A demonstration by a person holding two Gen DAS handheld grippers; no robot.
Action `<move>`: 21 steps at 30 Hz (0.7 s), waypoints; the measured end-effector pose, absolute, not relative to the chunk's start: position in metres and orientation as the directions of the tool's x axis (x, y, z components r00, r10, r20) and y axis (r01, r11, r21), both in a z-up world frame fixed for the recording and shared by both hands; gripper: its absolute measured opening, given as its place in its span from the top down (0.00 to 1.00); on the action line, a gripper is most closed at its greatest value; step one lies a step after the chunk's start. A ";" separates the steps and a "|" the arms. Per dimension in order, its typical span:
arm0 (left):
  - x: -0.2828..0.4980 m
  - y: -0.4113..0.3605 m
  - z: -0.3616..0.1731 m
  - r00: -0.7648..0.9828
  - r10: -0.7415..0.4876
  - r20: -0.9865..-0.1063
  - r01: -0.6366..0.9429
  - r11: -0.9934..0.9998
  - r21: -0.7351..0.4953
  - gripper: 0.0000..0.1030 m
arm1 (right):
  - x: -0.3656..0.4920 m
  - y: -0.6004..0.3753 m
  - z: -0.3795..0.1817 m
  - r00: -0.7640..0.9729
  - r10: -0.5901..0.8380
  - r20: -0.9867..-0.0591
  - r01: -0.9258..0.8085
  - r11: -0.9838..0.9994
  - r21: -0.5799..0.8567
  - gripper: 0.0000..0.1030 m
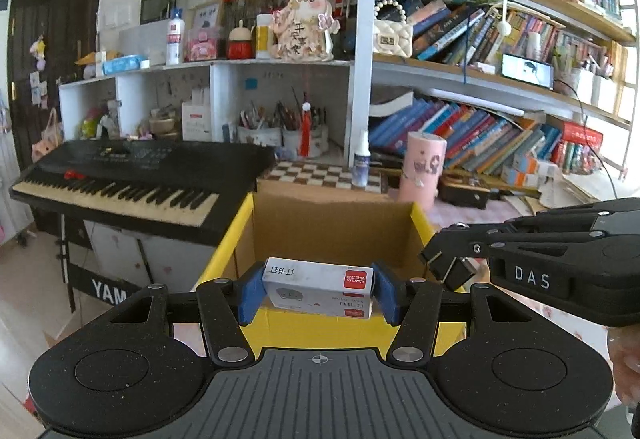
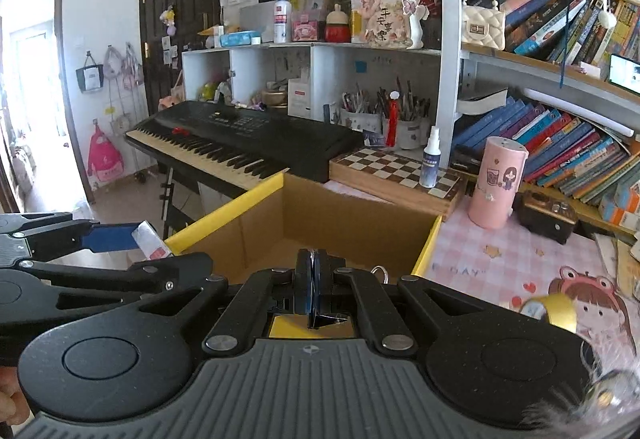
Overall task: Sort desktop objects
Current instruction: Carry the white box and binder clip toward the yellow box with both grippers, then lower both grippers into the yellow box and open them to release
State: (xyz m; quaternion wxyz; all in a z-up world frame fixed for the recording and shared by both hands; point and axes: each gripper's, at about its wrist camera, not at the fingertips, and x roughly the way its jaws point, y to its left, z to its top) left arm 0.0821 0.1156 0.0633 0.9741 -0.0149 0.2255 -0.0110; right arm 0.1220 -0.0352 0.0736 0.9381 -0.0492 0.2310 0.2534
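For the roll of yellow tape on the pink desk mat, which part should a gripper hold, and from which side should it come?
Grip the yellow tape roll across its band: one finger in the centre hole, one outside, coming from above. It seems to lie fairly flat on the pink desk mat, hole upward, so the thin wall is easiest to pinch; its outer width may be too large.

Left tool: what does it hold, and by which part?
The left tool holds a small white staple box by its two short ends, above the yellow-edged cardboard box.
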 end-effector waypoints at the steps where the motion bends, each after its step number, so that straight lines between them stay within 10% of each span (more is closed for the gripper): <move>1: 0.088 0.115 0.063 0.898 -0.022 -0.440 0.008 0.999 -0.033 0.46 | 0.129 -0.037 0.073 0.761 0.454 -0.463 -0.500 0.866 0.028 0.98; 21: 0.184 0.099 0.015 0.810 0.056 -0.583 -0.050 0.998 0.027 0.46 | 0.255 -0.015 0.021 0.614 0.474 -0.631 -0.632 0.774 -0.033 0.98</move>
